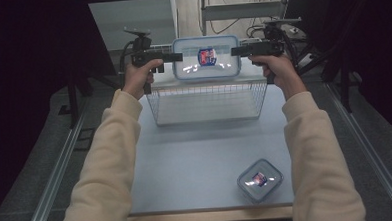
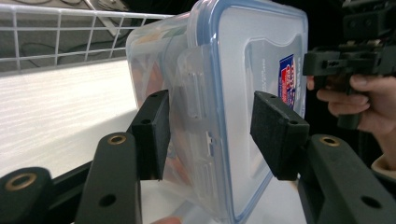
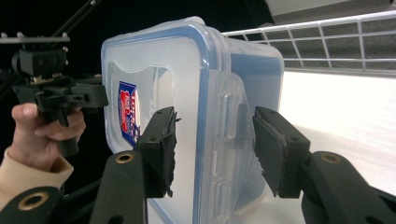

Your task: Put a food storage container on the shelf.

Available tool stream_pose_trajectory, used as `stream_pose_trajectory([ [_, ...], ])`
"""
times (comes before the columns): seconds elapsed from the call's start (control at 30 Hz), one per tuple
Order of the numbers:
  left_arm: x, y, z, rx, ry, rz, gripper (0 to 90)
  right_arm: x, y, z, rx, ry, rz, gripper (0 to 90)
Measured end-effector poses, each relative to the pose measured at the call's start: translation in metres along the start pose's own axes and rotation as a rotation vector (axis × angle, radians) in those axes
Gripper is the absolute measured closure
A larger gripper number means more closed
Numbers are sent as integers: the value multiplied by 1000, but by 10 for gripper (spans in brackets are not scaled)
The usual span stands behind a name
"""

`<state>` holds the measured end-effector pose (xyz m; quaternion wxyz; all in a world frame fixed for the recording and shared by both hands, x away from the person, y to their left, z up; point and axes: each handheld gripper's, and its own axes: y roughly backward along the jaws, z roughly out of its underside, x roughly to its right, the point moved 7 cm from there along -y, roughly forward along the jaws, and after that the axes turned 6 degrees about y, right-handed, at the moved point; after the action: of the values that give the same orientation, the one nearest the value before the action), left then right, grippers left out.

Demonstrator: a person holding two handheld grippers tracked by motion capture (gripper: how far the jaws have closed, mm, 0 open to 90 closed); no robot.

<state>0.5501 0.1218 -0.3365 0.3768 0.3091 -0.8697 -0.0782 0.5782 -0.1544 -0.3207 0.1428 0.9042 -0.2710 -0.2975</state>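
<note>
I hold the large container (image 1: 206, 58) by both ends to keep it level above the far basket (image 1: 207, 102). The left gripper (image 1: 174, 57) and right gripper (image 1: 237, 50) each clamp one end.

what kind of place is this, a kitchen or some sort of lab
Most likely a lab or recording workspace, not a kitchen. A bare grey table stands among dark curtains, with loose cables on the floor behind. A person holds a large plastic container with handheld grippers over a wire basket.
</note>
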Motion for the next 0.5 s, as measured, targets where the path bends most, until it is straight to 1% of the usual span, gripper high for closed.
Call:
stream_pose_trajectory([
  [0.1,-3,-3,-2,4,39,7,476,2,-3,-1,-4,-21,11,485],
  [0.13,-5,-5,-3,-1,51,8,469,3,-5,-1,-4,-30,15,480],
  [0.2,-7,-7,-3,-10,68,8,455,6,-7,-1,-8,-50,18,472],
  [0.3,-11,-12,-5,-7,108,15,441,11,-10,-2,3,-91,15,470],
  [0.33,-13,-13,-6,-7,115,15,435,13,-11,-3,6,-109,20,468],
  [0.4,-15,-15,-8,-8,133,12,423,14,-12,-3,2,-129,33,465],
  [0.5,-19,-19,-10,-1,142,-7,409,16,-14,-3,6,-181,54,457],
])
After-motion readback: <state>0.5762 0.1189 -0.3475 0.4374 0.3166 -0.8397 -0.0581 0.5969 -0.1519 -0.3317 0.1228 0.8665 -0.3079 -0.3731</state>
